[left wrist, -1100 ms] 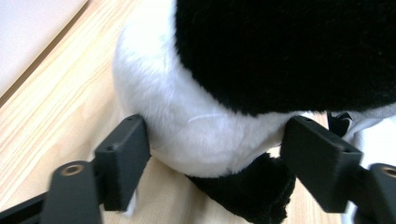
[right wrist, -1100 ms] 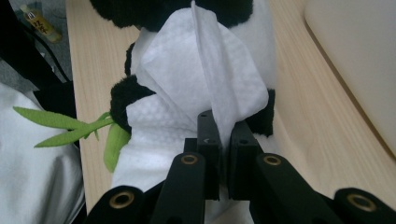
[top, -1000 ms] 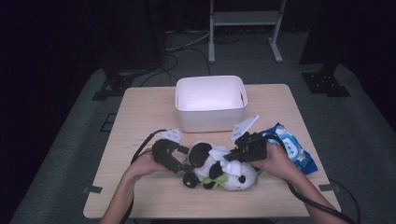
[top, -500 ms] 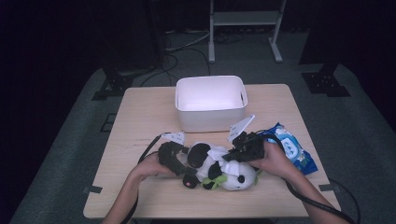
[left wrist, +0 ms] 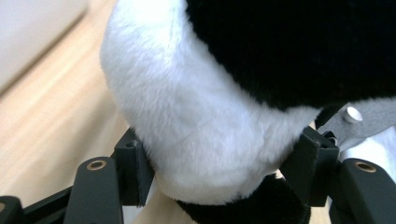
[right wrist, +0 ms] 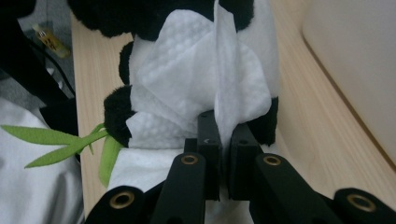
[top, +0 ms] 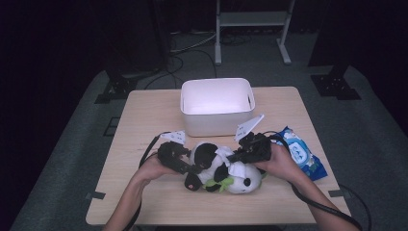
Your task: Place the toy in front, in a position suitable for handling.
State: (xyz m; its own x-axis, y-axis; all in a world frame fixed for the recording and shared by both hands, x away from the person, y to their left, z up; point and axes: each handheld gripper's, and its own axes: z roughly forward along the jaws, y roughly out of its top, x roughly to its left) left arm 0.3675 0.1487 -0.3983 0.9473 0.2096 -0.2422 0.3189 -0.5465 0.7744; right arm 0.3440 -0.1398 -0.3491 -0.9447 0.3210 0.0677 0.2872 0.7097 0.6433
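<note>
Left hand-held gripper point(left wrist: 219, 186): I have it clamped around the white body of the panda plush point(top: 226, 169), which lies on its side at the near worktop edge.
Right hand-held gripper point(right wrist: 223, 154): clenched on a white wipe point(right wrist: 205, 88) draped over the plush.
Risk: the thin wipe may tear or slip free if I drag hard; soft fur may squirm out of the left grip.
Worktop point(top: 144, 120): pale wood, carrying a white bin point(top: 216, 103) and a blue wipe pack point(top: 300, 154).
Room: dark, grey carpet, cables.

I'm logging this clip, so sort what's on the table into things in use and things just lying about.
In use:
- plush panda, clamped by the left gripper
- white wipe, pinched by the right gripper against the panda

Lying about:
- white bin
- blue wipes pack
</note>
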